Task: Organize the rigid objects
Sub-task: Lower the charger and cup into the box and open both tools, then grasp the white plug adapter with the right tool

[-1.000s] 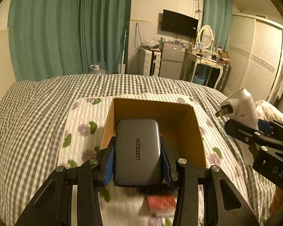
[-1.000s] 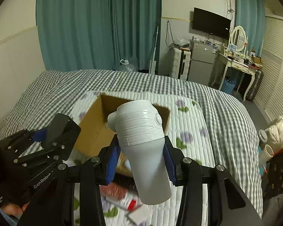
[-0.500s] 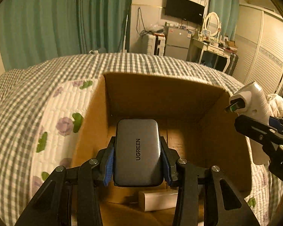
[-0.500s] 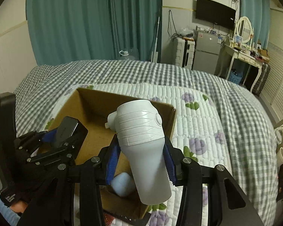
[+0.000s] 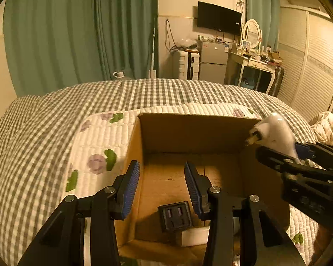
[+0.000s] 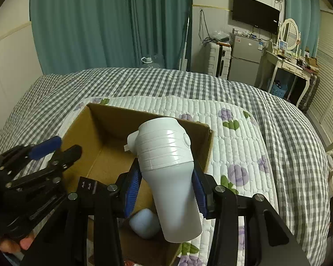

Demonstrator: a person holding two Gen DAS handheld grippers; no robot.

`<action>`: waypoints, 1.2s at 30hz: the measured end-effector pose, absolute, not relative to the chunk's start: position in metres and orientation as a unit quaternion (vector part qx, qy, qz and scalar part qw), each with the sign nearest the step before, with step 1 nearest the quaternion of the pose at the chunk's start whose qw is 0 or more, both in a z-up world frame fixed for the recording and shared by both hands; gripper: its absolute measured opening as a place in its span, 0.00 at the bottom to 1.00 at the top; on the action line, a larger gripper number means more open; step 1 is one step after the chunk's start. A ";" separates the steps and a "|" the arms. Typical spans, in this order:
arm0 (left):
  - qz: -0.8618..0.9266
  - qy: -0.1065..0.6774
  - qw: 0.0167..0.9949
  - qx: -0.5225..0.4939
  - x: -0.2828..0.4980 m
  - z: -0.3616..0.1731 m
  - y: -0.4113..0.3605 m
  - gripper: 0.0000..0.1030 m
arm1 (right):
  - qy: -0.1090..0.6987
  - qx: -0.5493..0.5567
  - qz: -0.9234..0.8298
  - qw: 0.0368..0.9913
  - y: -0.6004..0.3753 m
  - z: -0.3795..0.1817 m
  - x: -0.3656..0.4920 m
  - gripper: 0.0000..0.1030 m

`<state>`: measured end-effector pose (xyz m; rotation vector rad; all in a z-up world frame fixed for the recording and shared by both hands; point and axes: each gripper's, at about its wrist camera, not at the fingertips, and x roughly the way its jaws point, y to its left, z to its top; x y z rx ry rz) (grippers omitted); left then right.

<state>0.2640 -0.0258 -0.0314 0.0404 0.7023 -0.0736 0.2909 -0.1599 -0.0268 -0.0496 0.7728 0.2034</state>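
An open cardboard box (image 5: pixel 197 130) sits on a floral quilted pad on the bed. My left gripper (image 5: pixel 162 185) is open and empty above the box's near left part. The grey UGREEN charger (image 5: pixel 175 216) stands on end on the box floor below it, ports up, beside a white box (image 5: pixel 194 235). It also shows in the right wrist view (image 6: pixel 87 185). My right gripper (image 6: pixel 166 184) is shut on a white plug adapter (image 6: pixel 166 173), held over the box's (image 6: pixel 95 130) right side. The adapter also shows in the left wrist view (image 5: pixel 273 133).
A pale blue rounded object (image 6: pixel 145 222) lies in the box's near corner. The grey checked bedspread (image 6: pixel 211 86) surrounds the floral pad (image 6: pixel 239 137). Curtains, a fridge and a dressing table stand at the far wall.
My left gripper has opened and let go of the charger, which now rests in the box. My right gripper has moved closer over the box with the adapter.
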 end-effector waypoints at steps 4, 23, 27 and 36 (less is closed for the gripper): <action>-0.035 0.339 0.940 0.017 0.256 -0.027 -0.021 0.61 | 0.368 -0.015 0.096 0.925 -0.155 -0.036 0.302 0.55; -0.041 0.312 0.949 0.015 0.138 0.037 -0.017 0.84 | 0.344 -0.053 0.048 0.936 -0.196 0.055 0.152 0.69; -0.047 0.313 0.948 0.012 0.112 0.038 -0.018 0.95 | 0.344 -0.047 0.042 0.937 -0.196 0.061 0.118 0.74; -0.038 0.332 0.942 0.022 0.094 -0.011 -0.022 0.98 | 0.386 -0.020 0.032 0.922 -0.198 -0.007 0.089 0.88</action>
